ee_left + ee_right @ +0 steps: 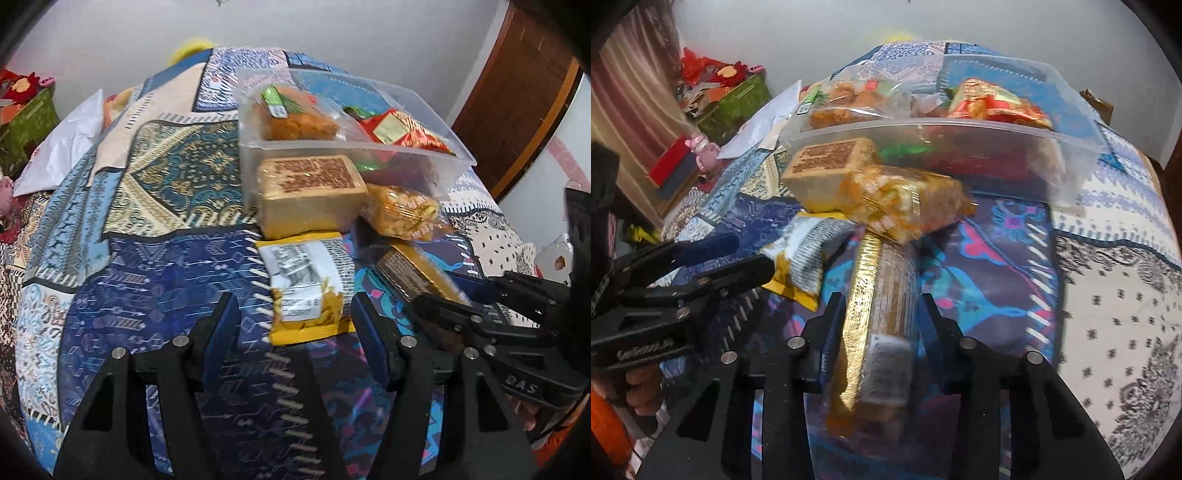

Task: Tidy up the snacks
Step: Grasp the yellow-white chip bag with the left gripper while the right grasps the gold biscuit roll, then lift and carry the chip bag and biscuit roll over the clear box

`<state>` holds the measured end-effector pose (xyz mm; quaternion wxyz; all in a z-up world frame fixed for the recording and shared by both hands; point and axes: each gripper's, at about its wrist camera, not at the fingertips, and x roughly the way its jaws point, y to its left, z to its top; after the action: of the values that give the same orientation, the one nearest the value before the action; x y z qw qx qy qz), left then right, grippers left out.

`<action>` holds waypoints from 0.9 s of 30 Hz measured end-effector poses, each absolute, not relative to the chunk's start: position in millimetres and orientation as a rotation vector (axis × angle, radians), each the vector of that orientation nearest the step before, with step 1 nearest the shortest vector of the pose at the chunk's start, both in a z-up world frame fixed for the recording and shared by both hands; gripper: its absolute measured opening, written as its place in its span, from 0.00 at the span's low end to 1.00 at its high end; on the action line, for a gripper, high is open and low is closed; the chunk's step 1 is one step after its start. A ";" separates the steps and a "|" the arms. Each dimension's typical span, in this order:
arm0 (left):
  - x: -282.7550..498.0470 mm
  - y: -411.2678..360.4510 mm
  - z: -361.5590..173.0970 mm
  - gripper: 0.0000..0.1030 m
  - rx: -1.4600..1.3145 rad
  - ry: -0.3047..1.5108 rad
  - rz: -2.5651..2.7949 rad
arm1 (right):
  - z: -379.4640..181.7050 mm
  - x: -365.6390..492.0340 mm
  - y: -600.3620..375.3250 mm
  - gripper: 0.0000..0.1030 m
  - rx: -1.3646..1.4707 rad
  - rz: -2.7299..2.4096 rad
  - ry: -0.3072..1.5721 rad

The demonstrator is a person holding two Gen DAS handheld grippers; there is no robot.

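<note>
Right gripper (pixel 879 317) | jaws clamp gold-wrapped pack (pixel 882 332) | on bedspread (pixel 1108 314)

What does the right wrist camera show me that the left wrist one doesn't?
Only the right wrist view: the right gripper closed around the gold-edged pack, and the left gripper from the side.

Only the left wrist view: the left gripper open, the yellow pack lying just ahead of its fingertips, and a brown door.

Both: the clear bin holding snacks, the tan block and the orange snack bag in front of it, on the patterned bedspread.
</note>
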<state>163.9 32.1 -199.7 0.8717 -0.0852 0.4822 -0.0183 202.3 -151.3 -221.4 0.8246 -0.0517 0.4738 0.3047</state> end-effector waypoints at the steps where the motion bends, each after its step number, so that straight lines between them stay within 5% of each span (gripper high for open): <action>1: 166.8 29.8 -201.8 0.61 -0.177 1.015 -0.042 | -221.8 202.4 -151.9 0.34 -0.118 0.643 1.004; 11: 191.2 18.5 -218.3 0.61 -0.161 1.028 -0.022 | -229.0 213.9 -140.8 0.36 -0.140 0.647 1.026; 19: 192.8 21.1 -221.2 0.49 -0.151 0.994 0.002 | -229.0 214.6 -136.0 0.33 -0.170 0.642 0.986; 27: 169.6 25.7 -202.5 0.47 -0.170 0.957 -0.008 | -222.5 200.8 -145.4 0.33 -0.144 0.648 0.980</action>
<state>169.6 25.7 -202.5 0.8841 -0.0819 0.4600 -0.0036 200.8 -145.4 -222.5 0.8300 -0.0680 0.4619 0.3052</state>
